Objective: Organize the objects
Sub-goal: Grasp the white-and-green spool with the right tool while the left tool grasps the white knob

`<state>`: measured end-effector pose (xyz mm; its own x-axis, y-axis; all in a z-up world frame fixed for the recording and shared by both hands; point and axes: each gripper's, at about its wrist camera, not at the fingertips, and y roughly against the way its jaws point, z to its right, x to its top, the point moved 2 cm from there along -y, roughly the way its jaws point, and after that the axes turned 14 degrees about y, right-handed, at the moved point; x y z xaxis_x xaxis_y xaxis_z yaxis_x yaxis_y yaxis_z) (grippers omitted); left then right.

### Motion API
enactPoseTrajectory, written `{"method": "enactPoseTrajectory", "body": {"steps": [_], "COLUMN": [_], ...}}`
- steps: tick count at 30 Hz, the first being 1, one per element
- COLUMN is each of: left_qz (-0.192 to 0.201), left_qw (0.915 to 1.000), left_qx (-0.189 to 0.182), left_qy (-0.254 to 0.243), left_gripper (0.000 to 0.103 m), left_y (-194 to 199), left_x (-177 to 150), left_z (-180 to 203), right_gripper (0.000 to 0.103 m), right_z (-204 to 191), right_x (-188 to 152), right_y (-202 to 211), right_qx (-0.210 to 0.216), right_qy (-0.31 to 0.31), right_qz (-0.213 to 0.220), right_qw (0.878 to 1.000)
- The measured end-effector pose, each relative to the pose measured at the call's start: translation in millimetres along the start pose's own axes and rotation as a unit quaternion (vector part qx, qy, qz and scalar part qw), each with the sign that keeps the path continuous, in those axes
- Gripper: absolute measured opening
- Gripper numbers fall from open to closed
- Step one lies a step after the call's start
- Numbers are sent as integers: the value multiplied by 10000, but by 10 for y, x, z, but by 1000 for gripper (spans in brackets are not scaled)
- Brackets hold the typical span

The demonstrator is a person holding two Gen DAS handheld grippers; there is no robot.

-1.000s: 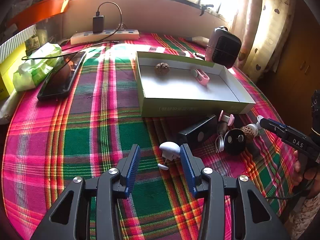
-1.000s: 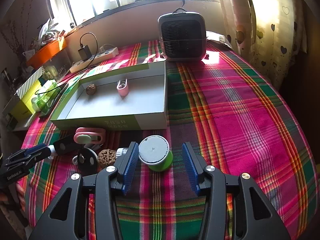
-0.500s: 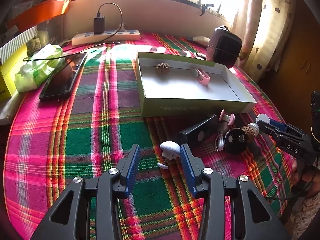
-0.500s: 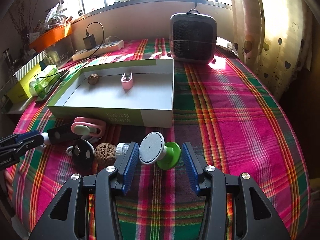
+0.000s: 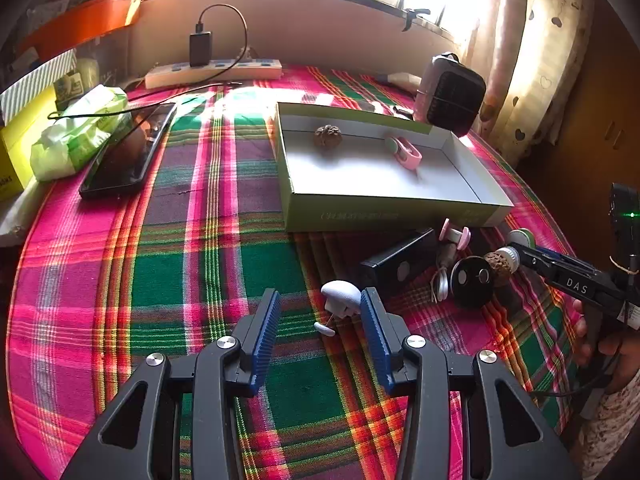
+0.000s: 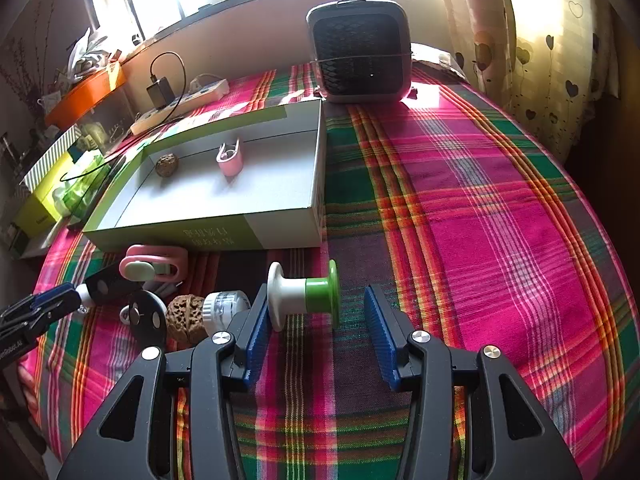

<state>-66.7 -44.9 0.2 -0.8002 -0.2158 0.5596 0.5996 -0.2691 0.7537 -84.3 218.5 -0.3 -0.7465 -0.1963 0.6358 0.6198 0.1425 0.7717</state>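
A shallow green-sided box (image 5: 384,210) (image 6: 208,236) lies on the plaid cloth and holds a walnut (image 5: 328,135) (image 6: 166,165) and a pink clip (image 5: 405,151) (image 6: 229,157). My left gripper (image 5: 320,322) is open around a small white plug-like piece (image 5: 340,295) that rests near its right finger. My right gripper (image 6: 313,320) is open around a white and green spool (image 6: 304,294) lying on its side. In front of the box lie a black block (image 5: 396,266), a black disc (image 5: 472,280), a second walnut (image 6: 186,318) and another pink clip (image 6: 154,264).
A small heater (image 6: 360,48) stands behind the box. A power strip with charger (image 5: 212,70), a phone (image 5: 128,152), a green wipes pack (image 5: 80,128) and yellow boxes sit at the left. Curtains hang at the right.
The green and white spool has tipped from upright onto its side between my right fingers. My right gripper has moved slightly. My left gripper has barely moved.
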Motion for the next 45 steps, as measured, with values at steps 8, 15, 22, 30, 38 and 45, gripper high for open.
{"method": "enactPoseTrajectory", "body": {"steps": [8,15,22,30,38,45], "left_qz": [-15,-120,-60,-43,-30,-26], "left_qw": [10000,9998,9999,9997,9996,9997], "left_qx": [-16,77,133,231,268,230], "left_qy": [-62,-111,-89,-91,-71,-39], "left_gripper": [42,42,42,38,24,22], "left_y": [-10,-129,-166,-172,-180,-180], "left_x": [-10,-5,25,19,29,31], "left_z": [17,59,72,89,77,78], "right_gripper": [47,34,34,34,34,34], "right_z": [-3,2,7,11,17,25], "right_x": [21,29,30,29,28,25], "right_y": [-13,-15,-11,-11,-11,-12], "right_qx": [-55,-53,-58,-58,-57,-58], "right_qy": [23,32,27,28,23,24], "right_qz": [25,52,59,54,54,54], "right_qw": [10000,10000,10000,10000,10000,10000]}}
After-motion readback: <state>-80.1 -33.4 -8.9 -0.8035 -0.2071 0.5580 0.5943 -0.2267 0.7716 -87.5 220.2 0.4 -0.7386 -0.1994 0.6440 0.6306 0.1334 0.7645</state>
